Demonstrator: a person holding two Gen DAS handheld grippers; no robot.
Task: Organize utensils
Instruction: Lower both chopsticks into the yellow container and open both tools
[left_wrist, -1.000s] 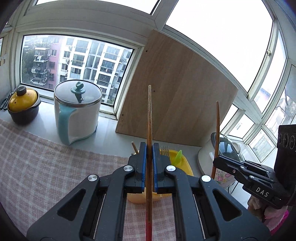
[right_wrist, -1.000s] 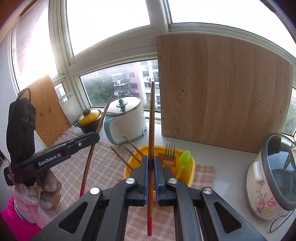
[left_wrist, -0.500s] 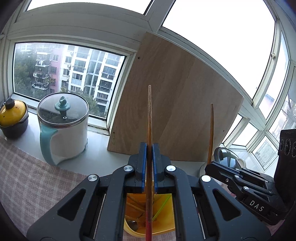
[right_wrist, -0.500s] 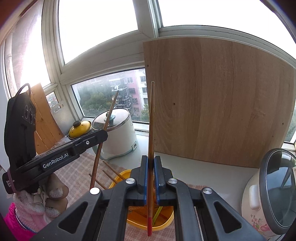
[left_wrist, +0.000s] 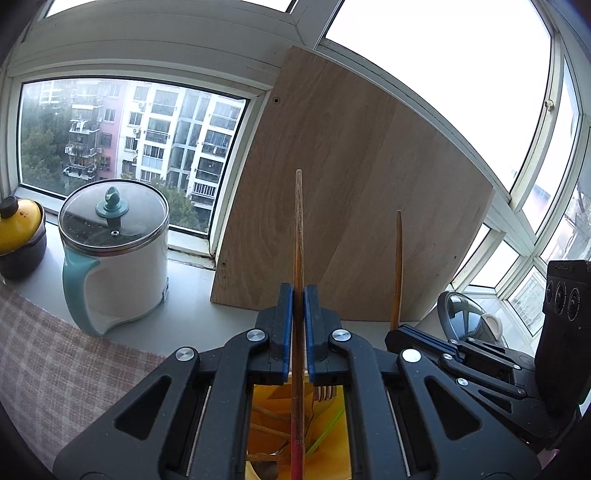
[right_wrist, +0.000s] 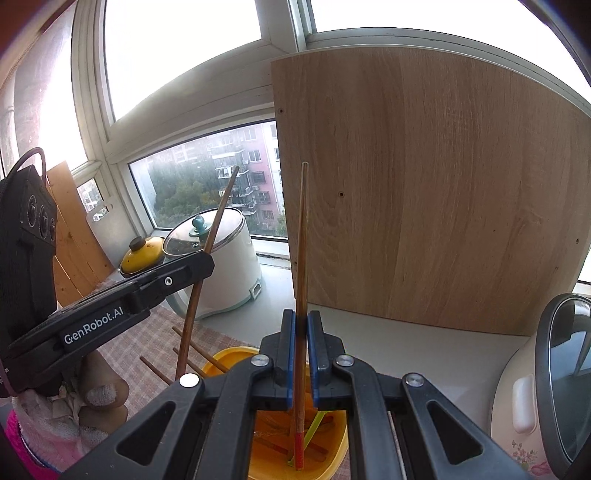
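My left gripper is shut on a wooden chopstick with a red end, held upright above the yellow utensil holder. My right gripper is shut on a second red-ended chopstick, its lower end inside the yellow holder. The holder contains more chopsticks, a fork and a green spoon. Each gripper shows in the other's view: the right gripper and the left gripper, both with an upright chopstick.
A white pot with a teal handle and glass lid and a yellow-lidded pot stand on the sill at left. A large wooden board leans on the window. A rice cooker is at right. A checked cloth covers the table.
Both grippers moved forward and down over the yellow holder, which now lies beneath the jaws. The chopsticks' red ends have lowered into it. Both grips stayed shut.
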